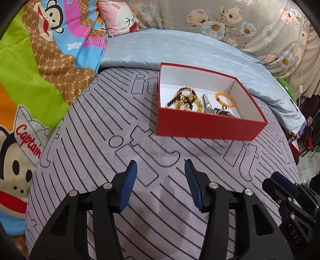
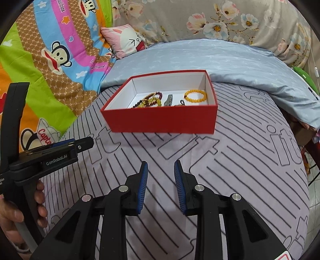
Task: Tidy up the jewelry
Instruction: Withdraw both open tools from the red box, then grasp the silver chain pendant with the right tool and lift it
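A red box [image 1: 208, 125] with a white inside stands on the lilac striped bedspread [image 1: 120, 124]. In it lie a yellow bead bracelet [image 1: 225, 99], a heap of dark red and amber beads [image 1: 186, 100] and a silver watch band [image 1: 208, 104]. The box [image 2: 160, 119] also shows in the right wrist view with the yellow bracelet [image 2: 195, 96] and beads [image 2: 149, 101]. My left gripper [image 1: 161, 167] is open and empty, hovering over the bedspread in front of the box. My right gripper [image 2: 161, 167] is open and empty, also short of the box.
A light blue quilt [image 1: 180, 50] lies behind the box. A cartoon monkey blanket [image 1: 40, 60] is at the left, a pink pillow [image 1: 118, 18] and floral fabric [image 1: 240, 24] at the back. The bed's edge falls away at the right.
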### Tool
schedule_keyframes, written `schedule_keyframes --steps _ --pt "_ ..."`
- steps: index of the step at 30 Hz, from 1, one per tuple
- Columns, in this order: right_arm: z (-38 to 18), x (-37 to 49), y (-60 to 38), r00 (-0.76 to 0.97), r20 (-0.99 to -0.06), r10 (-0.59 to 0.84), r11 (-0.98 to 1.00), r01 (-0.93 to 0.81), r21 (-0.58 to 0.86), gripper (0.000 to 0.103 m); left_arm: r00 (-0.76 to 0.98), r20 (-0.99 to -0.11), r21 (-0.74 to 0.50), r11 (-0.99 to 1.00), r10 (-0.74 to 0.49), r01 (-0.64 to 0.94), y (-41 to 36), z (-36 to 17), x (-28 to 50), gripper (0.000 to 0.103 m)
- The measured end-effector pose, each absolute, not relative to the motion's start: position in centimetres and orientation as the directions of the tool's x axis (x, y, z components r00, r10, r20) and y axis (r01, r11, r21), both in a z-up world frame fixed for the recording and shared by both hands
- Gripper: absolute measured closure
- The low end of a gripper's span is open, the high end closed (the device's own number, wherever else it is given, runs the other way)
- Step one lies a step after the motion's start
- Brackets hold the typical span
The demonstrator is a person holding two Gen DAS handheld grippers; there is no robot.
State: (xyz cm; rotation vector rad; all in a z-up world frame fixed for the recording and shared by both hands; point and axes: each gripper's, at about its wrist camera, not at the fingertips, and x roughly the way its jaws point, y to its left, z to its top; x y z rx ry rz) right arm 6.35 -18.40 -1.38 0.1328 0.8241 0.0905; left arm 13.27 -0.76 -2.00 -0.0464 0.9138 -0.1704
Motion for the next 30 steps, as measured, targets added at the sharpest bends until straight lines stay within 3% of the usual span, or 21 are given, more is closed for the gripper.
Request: schedule_keyframes --steps 30 --pt "-5.0 0.1 -13.6 0.581 -0.785 0.217 0.976 -0.132 0.171 0.076 0.508 -0.853 -0.071 0.991 -0.118 0.111 0.2 -6.2 7.7 0.056"
